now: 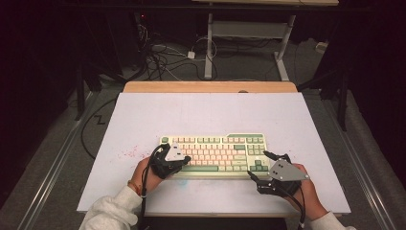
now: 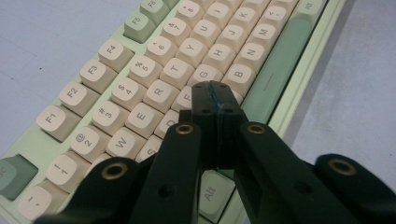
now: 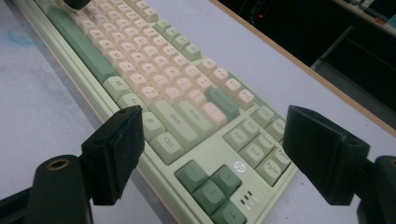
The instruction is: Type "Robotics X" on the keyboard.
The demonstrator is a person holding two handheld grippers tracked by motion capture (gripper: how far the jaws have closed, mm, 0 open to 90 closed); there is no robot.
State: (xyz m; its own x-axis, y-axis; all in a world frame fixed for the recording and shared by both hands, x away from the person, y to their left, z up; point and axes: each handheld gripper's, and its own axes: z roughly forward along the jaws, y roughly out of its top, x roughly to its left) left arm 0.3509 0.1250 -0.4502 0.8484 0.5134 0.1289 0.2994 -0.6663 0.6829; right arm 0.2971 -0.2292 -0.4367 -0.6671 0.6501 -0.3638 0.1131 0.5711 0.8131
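A pale green keyboard [image 1: 215,153] with cream and green keys lies on the white table top, a little toward the near edge. My left gripper [image 1: 186,158] is shut with nothing between its jaws. In the left gripper view its joined tips [image 2: 216,93] hover over the keyboard [image 2: 140,84] around the F, G and V keys, beside the green space bar [image 2: 275,74]. My right gripper [image 1: 258,165] stands open at the keyboard's near right corner. In the right gripper view its two pads [image 3: 119,140] straddle the arrow keys [image 3: 210,184] of the keyboard [image 3: 140,70] without touching them.
The white table top [image 1: 206,112] has a wooden strip [image 1: 210,86] along its far edge. Faint red speckles [image 1: 131,153] mark it left of the keyboard. Beyond the table are floor cables [image 1: 163,60] and another desk's white legs [image 1: 209,45].
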